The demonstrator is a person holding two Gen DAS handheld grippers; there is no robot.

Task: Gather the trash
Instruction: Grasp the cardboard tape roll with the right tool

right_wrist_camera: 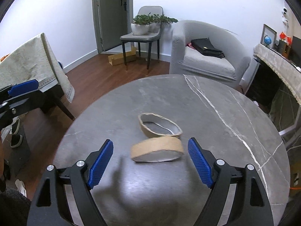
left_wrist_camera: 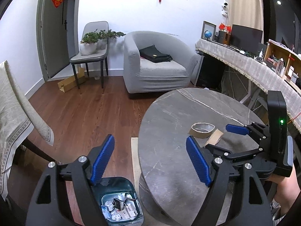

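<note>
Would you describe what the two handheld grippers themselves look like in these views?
Both match: the left gripper and right gripper have curved black arms with triangular cut-outs, silver round pivot bolts, and two ribbed blue pads. Seen from the left wrist, the right gripper carries a black box-shaped housing with a small green light. No cables or sleeves show.

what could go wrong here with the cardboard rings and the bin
1. The two cardboard rings overlap, so the open right gripper may pinch only one or flatten it.
2. The trash bin sits on the floor below the round table edge and looks nearly full, so a dropped ring could miss.
</note>
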